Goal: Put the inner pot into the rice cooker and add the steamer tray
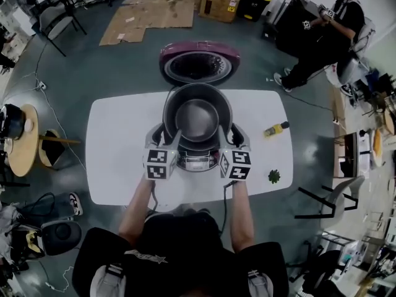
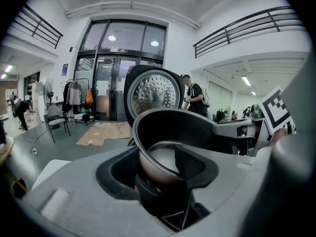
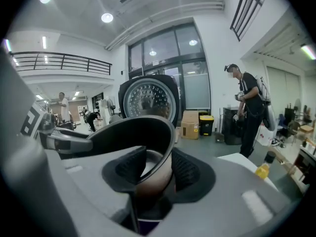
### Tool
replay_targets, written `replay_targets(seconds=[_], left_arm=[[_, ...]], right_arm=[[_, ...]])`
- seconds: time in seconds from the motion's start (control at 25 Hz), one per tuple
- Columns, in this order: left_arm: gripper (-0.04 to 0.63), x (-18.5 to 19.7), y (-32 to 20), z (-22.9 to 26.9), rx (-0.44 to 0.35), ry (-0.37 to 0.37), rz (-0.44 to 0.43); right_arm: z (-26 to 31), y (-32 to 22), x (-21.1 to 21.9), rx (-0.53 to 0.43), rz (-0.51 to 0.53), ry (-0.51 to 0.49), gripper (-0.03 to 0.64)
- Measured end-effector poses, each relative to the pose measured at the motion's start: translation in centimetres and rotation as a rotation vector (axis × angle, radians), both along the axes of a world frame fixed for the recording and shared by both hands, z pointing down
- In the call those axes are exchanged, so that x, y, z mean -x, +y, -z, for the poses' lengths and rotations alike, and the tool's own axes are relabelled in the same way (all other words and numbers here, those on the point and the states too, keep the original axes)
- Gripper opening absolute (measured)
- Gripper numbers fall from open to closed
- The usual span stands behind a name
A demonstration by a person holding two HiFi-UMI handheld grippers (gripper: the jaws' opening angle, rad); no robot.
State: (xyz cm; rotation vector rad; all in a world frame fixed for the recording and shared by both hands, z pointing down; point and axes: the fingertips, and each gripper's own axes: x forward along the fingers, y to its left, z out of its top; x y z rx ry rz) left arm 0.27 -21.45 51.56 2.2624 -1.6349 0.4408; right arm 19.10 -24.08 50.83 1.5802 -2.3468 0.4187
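Note:
Both grippers hold a dark metal inner pot (image 1: 197,119) just above the body of the rice cooker (image 1: 197,162), which stands mid-table. My left gripper (image 1: 166,135) is shut on the pot's left rim. My right gripper (image 1: 230,135) is shut on the right rim. The left gripper view has the rim (image 2: 148,127) pinched between the black pads (image 2: 191,164). In the right gripper view the pot wall (image 3: 157,154) sits between that gripper's pads (image 3: 185,169). The cooker's maroon lid (image 1: 199,64) stands open behind the pot. No view shows a steamer tray.
On the white table (image 1: 117,153) a yellow bottle (image 1: 275,129) lies to the right and a small green object (image 1: 274,177) sits near the front right edge. A person (image 1: 322,36) sits at the back right. A round wooden table (image 1: 21,147) is at the far left.

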Motion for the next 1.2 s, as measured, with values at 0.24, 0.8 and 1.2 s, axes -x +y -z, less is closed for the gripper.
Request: replay_targets(seconds=[0.24,0.8,1.2], left_arm=[[0.227,0.2,-0.8,-2.0,0.067,-0.022,0.002],[0.23,0.6,-1.9,-6.8,0.264,-0.064,-0.01],[0.236,0.5,-2.1,-7.9,0.34,-0.106,-0.033]], right_arm=[[-2.4,-1.0,0.2,0.077,0.025,0.007,0.162],[-7.1,-2.1,0.8,0.268,0.086,0.034,0.167],[-8.9,-2.1,1.0,0.397,0.103,0.077,0.172]])
